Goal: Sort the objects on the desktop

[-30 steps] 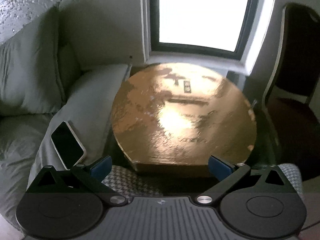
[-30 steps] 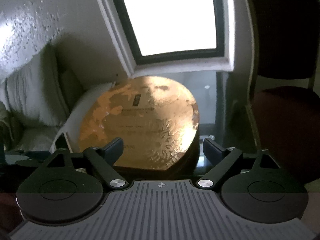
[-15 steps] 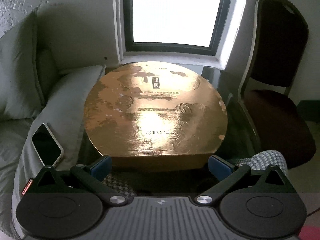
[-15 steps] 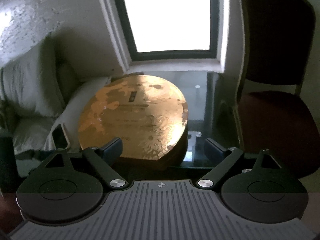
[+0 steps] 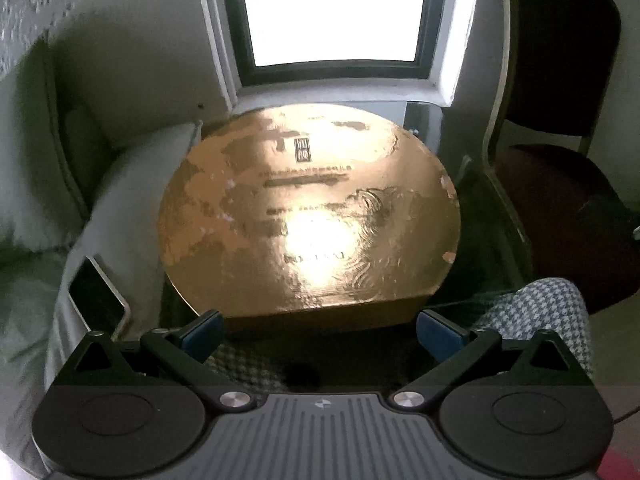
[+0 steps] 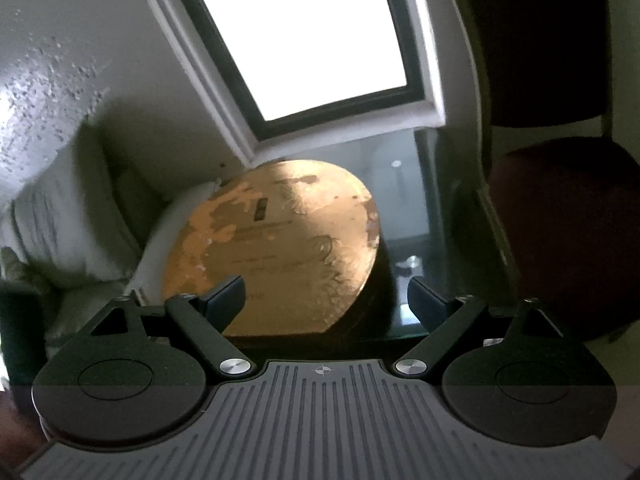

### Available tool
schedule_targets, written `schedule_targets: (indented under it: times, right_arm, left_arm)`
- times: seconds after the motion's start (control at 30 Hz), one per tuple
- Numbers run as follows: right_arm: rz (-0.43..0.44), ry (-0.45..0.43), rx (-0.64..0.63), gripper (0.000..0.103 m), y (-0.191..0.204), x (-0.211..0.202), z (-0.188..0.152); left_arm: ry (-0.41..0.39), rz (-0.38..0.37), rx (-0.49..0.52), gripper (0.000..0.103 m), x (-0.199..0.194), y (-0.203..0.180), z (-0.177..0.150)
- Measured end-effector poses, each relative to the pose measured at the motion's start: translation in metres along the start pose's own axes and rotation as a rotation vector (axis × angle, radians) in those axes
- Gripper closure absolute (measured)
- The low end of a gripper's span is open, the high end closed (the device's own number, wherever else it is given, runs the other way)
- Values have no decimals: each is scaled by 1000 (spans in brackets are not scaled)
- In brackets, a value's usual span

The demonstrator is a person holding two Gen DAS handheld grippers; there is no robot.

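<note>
Grippers poised over gold box, nothing held.
Round gold box (image 5: 308, 216) sits on glass table (image 6: 404, 184), dead ahead of left gripper (image 5: 318, 330), far-left of right gripper (image 6: 324, 300); both jaws wide, left nearer.

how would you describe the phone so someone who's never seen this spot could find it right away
Start at the bright window and come down to the big round gold box on the glass table beneath it. Left of the box lies a pale grey cushion, and the phone rests on its near end. It is the only small flat slab there: black screen, light rim.
</note>
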State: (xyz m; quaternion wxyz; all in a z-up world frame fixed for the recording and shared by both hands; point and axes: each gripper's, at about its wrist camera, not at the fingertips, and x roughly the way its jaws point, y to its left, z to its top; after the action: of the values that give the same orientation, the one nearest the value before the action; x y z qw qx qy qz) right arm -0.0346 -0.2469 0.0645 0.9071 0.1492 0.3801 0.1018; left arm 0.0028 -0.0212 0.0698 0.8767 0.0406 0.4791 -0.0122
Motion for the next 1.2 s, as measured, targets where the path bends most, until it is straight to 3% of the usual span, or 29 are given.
schedule_targets:
  times: [0.17, 0.4, 1.2]
  right_arm:
    - [-16, 30, 20, 11, 1, 12, -4]
    - [-25, 67, -14, 11, 6, 19, -4]
    - [-29, 94, -7, 11, -3, 24, -4]
  left_arm:
    - [19, 15, 31, 1, 2, -6, -1]
    - [13, 30, -1, 1, 2, -7, 0]
    - [5, 42, -23, 1, 0, -5, 2]
